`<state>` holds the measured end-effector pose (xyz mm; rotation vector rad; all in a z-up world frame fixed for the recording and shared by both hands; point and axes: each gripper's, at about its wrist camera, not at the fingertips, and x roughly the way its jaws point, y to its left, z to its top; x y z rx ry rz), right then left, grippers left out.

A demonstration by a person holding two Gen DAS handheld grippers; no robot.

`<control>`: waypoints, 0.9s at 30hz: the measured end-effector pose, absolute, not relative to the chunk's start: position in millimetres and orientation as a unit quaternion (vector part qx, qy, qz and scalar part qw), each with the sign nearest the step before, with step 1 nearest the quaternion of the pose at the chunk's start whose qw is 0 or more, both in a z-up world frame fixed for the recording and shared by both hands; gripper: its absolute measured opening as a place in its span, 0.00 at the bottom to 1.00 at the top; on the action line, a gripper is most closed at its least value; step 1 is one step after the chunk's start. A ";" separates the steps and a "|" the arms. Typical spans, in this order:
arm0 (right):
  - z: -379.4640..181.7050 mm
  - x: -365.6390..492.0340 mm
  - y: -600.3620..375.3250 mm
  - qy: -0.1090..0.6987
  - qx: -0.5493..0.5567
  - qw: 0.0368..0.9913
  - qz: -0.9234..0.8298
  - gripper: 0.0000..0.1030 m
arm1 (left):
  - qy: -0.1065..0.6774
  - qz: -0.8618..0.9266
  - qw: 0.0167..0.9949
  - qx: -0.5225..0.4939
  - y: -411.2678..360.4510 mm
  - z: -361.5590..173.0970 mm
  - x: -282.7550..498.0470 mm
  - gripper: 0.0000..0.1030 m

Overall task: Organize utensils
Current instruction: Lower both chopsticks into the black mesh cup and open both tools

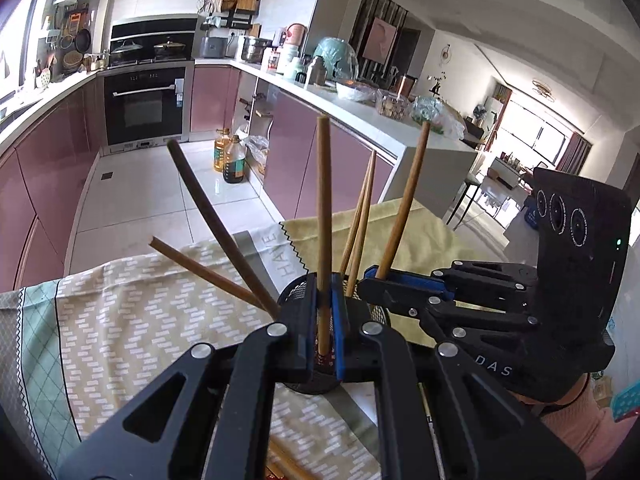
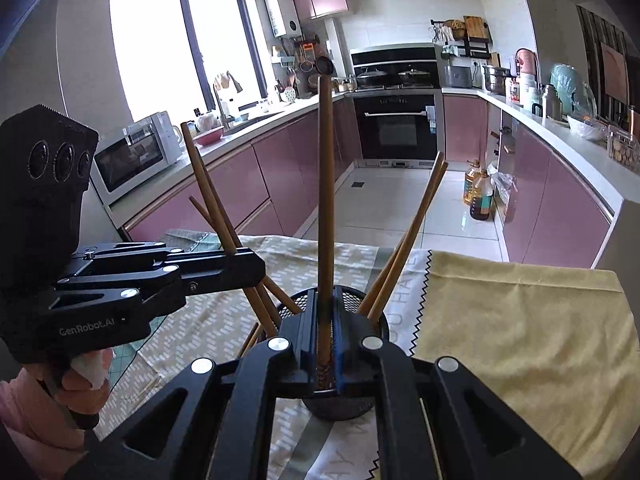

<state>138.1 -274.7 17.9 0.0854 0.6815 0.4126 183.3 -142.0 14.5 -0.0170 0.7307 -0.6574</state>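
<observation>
**Both tongs clamped on chopsticks over the mesh holder**

In the left wrist view, a patterned beige-and-green cloth [image 1: 132, 304] covers the counter on the left, with a plain yellow cloth [image 1: 404, 232] overlapping it further right. On them stands the round black wire-mesh utensil holder [image 1: 378, 314], mostly hidden behind the tongs. A dark brown chopstick [image 1: 208, 208] and a lighter wooden one [image 1: 200, 270] lean out of it to the left. The left tongs [image 1: 326, 320] are nearly closed, their blue-padded fingers [image 1: 340, 336] pinching an upright light wooden chopstick [image 1: 323, 220] whose lower end sits inside the holder. Just right of it, a pair of thin chopsticks [image 1: 362, 216] leans right. Furthest right, the right tongs [image 1: 374, 276] are squeezed together on another slanted wooden chopstick [image 1: 406, 196] above the holder's rim.

In the right wrist view, the left tongs [image 2: 240, 264] reach in from the left, gripping a leaning chopstick [image 2: 208, 192]. At centre, the right tongs [image 2: 325, 332] are almost shut on a tall upright chopstick [image 2: 326, 184] standing in the mesh holder [image 2: 296, 308]. To its right two chopsticks [image 2: 416, 232] lean towards the yellow cloth [image 2: 520, 328].
</observation>
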 end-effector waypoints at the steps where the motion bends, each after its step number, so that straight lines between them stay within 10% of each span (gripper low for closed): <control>1: 15.3 139.8 -273.9 0.336 0.043 0.920 0.199 0.06 | 0.358 -0.313 0.880 -0.008 -142.4 10.4 187.5 0.07; 27: -34.3 142.1 -311.0 0.354 0.185 0.889 0.222 0.35 | 0.400 -0.338 0.848 -0.082 -107.0 -45.5 195.8 0.24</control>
